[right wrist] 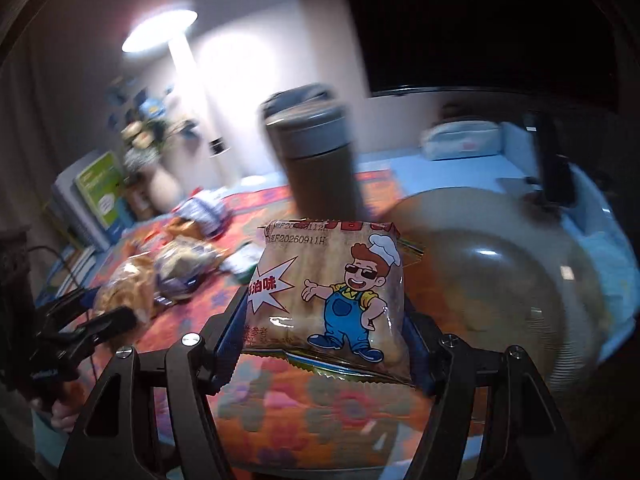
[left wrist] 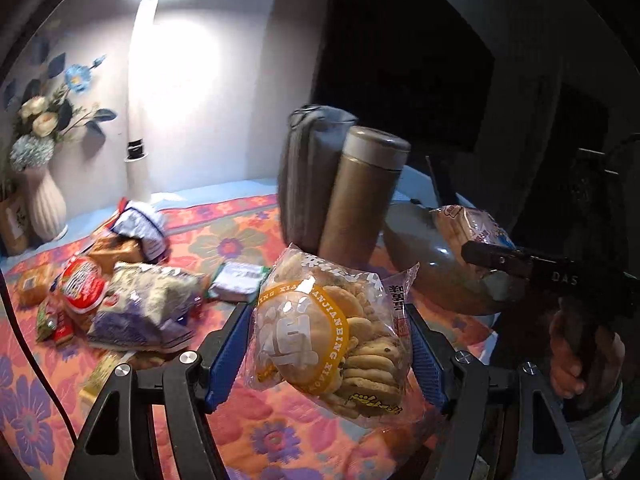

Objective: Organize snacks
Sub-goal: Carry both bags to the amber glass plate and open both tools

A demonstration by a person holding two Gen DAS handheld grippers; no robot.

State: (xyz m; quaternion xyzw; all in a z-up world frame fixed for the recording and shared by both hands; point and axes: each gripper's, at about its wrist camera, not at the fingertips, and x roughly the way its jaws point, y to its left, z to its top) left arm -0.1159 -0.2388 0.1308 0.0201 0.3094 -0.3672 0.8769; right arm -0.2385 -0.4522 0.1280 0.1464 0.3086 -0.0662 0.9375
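Note:
My left gripper [left wrist: 330, 344] is shut on a clear bag of small round biscuits [left wrist: 332, 332] with a yellow ring label, held above the flowered tablecloth. My right gripper [right wrist: 326, 316] is shut on a bread packet [right wrist: 328, 292] printed with a cartoon chef; it also shows in the left wrist view [left wrist: 468, 224], over a large grey bowl [left wrist: 424, 256]. The bowl lies to the right in the right wrist view [right wrist: 500, 272]. A pile of other snack packets [left wrist: 120, 284] lies on the cloth at the left [right wrist: 176, 264].
A tan thermos [left wrist: 360, 196] stands mid-table next to a grey pouch [left wrist: 308, 168]. A lit desk lamp [left wrist: 148, 80] and a white vase of flowers [left wrist: 44, 200] stand at the back left. A phone on a stand [right wrist: 552, 160] is at the back right.

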